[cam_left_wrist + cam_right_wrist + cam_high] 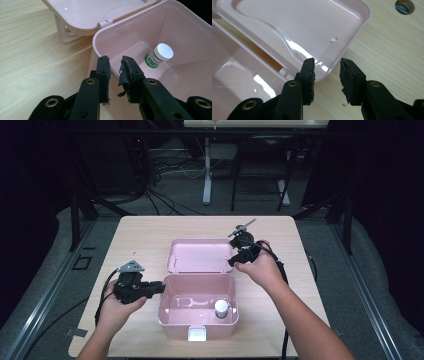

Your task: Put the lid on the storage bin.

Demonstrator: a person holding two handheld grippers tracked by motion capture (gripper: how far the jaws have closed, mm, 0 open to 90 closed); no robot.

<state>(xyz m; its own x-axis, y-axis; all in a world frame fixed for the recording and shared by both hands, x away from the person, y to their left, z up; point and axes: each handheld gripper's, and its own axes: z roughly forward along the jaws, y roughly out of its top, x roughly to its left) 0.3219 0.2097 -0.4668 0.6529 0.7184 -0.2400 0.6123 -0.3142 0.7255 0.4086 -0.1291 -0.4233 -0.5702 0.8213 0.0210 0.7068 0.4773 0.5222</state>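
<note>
A pink box (175,324) stands open mid-table, its lid (200,255) laid back flat behind it. Inside, at the front right, stands a small bottle (221,308) with a white cap and green label (160,55). My left gripper (159,288) is at the box's left wall; in the left gripper view its jaws (115,61) sit close together astride the rim (100,37), pinching it. My right gripper (232,261) is open at the lid's right side. In the right gripper view it (327,62) hovers over the lid's corner (337,55), with nothing between the jaws.
The wooden table (145,235) has bare surface around the box. A white latch (197,334) sits on the box's front wall. A round hole (404,6) in the tabletop lies beyond the lid. Table legs and cables stand on the floor behind.
</note>
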